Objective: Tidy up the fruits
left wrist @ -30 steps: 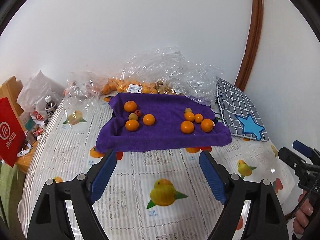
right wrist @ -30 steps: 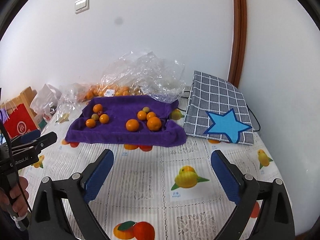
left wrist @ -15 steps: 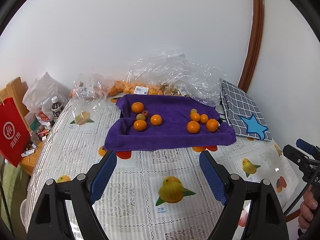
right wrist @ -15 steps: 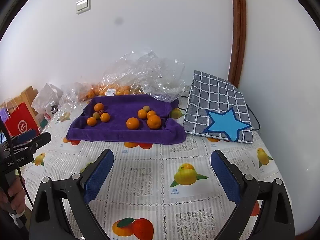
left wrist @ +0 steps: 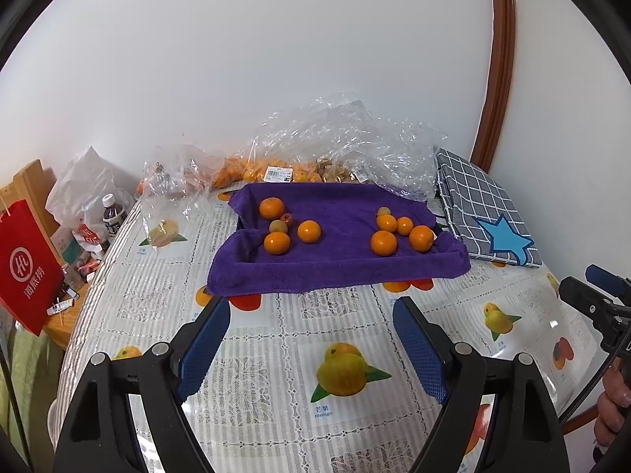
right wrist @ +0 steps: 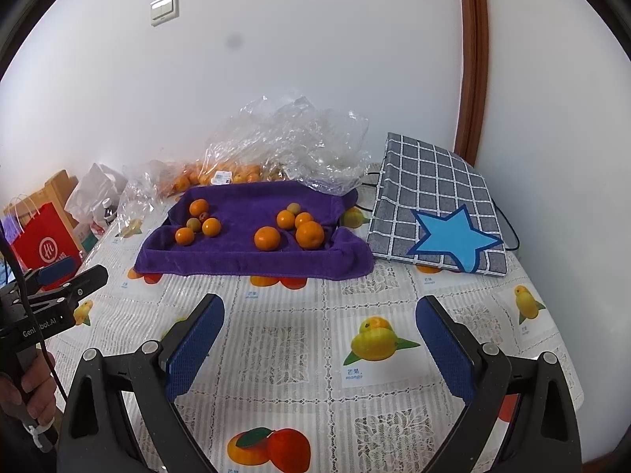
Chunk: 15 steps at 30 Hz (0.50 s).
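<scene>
A purple towel (left wrist: 339, 260) (right wrist: 236, 260) lies across the far middle of the table. On it sit two groups of fruit: a left group of oranges (left wrist: 277, 243) (right wrist: 184, 235) with a small green fruit and a small red one, and a right group of oranges (left wrist: 383, 243) (right wrist: 267, 237) with one small pale fruit. My left gripper (left wrist: 311, 349) is open and empty, above the tablecloth short of the towel. My right gripper (right wrist: 320, 345) is open and empty, also short of the towel. Each gripper shows at the edge of the other's view.
Clear plastic bags (left wrist: 335, 149) with more oranges lie behind the towel by the wall. A grey checked bag with a blue star (right wrist: 437, 213) lies at the right. A red paper bag (left wrist: 27, 264), a bottle (left wrist: 112, 213) and clutter stand at the left. The tablecloth (left wrist: 276, 374) has printed fruit.
Both grippers have drawn back and risen a little from the towel, so it looks smaller and farther. Both stay open and empty. The fruit has not moved.
</scene>
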Available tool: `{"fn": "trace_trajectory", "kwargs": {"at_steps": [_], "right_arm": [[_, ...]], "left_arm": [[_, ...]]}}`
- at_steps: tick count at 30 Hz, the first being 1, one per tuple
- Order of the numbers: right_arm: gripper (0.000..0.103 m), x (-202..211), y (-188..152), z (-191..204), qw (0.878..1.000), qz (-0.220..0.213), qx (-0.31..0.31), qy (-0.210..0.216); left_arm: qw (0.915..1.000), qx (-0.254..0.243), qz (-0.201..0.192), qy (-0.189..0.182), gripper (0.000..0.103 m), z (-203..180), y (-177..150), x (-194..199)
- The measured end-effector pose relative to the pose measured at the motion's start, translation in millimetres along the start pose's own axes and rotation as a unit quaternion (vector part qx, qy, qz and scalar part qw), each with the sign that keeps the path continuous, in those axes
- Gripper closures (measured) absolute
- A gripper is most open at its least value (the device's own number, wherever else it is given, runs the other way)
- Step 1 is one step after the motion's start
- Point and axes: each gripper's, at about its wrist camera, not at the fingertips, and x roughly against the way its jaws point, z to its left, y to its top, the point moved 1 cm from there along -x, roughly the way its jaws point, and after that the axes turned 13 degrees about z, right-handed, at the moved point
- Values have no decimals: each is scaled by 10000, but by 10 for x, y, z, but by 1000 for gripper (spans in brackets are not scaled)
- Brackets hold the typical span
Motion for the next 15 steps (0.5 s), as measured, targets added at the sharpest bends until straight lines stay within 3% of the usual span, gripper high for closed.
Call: {"fn": "trace_trajectory", "kwargs": {"at_steps": [15], "right_arm": [[6,-10,-18,-17,10000,1,-7,8]], "left_arm": [[10000,-23,17,51,19,6,1,-18]]}}
